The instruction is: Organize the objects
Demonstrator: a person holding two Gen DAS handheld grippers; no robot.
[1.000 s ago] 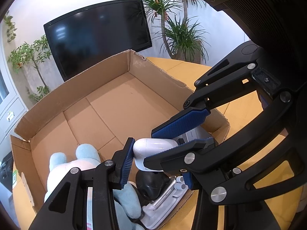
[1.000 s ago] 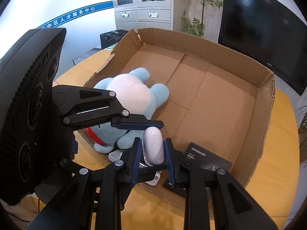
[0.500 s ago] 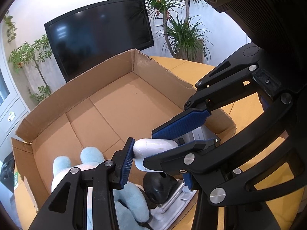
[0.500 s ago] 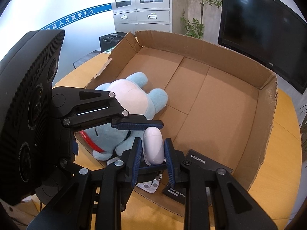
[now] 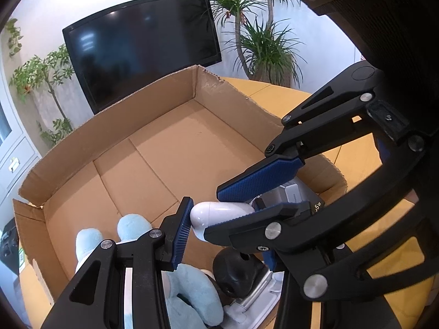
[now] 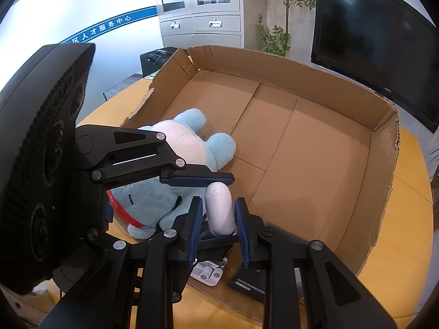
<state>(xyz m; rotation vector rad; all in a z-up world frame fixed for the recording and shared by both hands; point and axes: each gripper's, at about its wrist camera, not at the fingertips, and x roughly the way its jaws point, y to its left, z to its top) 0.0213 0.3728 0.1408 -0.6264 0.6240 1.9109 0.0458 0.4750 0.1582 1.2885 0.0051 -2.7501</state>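
**fig. 1: both tools on one white case, over the box's near corner**

my right tool [image 6: 218, 229] is clamped fully on the white oval case [image 6: 219, 211], one blue pad on each long side. my left tool [image 5: 219, 213] meets the same case from the side: its left pad [image 5: 182, 233] touches the case's rounded end, its other pad lies along the case's top, so its jaws are narrowly parted and closed on the case. the case sits above the near corner of the cardboard box [image 6: 384, 148], which rests on the wooden surface [image 6: 406, 219]. below it in the box lie a pale blue plush toy [image 6: 181, 148], a black charger box [image 6: 252, 282], a white hinged item [image 6: 208, 272] and a black rounded object [image 5: 238, 271]. the rest of the box floor is bare cardboard.
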